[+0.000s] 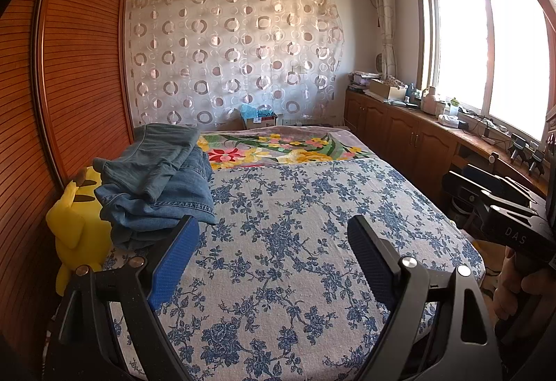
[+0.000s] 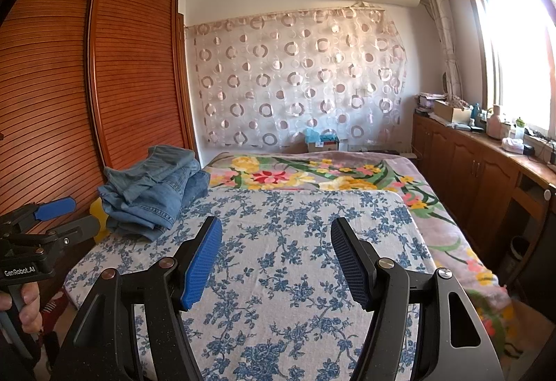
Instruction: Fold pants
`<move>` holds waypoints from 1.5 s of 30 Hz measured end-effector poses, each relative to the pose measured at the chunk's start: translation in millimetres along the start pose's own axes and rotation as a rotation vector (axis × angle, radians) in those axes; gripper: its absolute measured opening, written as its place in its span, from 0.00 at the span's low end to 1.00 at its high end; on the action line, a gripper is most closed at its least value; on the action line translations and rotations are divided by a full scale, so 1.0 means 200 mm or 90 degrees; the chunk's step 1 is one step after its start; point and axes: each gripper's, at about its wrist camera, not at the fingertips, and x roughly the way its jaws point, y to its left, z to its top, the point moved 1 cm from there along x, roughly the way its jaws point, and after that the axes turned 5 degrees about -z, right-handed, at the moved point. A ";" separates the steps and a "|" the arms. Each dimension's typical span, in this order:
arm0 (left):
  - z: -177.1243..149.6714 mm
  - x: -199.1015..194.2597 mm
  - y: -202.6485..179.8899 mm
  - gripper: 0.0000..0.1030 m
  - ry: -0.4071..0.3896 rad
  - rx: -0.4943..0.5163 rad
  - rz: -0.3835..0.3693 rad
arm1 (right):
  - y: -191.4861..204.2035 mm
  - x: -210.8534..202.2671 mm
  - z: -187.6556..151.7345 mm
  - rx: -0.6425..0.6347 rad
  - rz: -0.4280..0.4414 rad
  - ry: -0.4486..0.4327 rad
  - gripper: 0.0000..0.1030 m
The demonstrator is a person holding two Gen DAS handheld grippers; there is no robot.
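A pile of blue denim pants (image 1: 156,183) lies at the left edge of the bed (image 1: 295,242), on the blue-flowered cover. It also shows in the right wrist view (image 2: 149,193). My left gripper (image 1: 272,237) is open and empty, held above the bed just right of the pile; it also shows at the left of the right wrist view (image 2: 69,214). My right gripper (image 2: 276,238) is open and empty above the middle of the bed (image 2: 295,276); its body shows at the right of the left wrist view (image 1: 504,217).
A yellow plush toy (image 1: 76,224) sits between the bed and the wooden wardrobe (image 1: 80,68) on the left. A bright floral blanket (image 1: 278,145) covers the far end. A low cabinet (image 1: 399,127) with clutter runs under the window on the right.
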 end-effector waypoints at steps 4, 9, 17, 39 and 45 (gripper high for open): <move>0.00 0.00 0.00 0.85 0.000 0.000 0.000 | 0.00 0.00 0.00 0.000 0.000 0.000 0.65; 0.00 0.00 0.00 0.85 0.000 0.000 0.000 | 0.00 0.00 0.00 0.000 0.000 0.000 0.65; 0.00 0.00 0.00 0.85 -0.001 0.000 0.000 | 0.00 0.00 0.00 0.000 -0.001 -0.001 0.65; -0.01 0.00 0.00 0.85 -0.001 0.000 0.000 | 0.02 -0.01 0.00 -0.001 -0.002 -0.001 0.65; -0.01 0.00 0.00 0.85 -0.001 0.000 0.001 | 0.02 -0.01 0.00 -0.001 -0.002 -0.001 0.65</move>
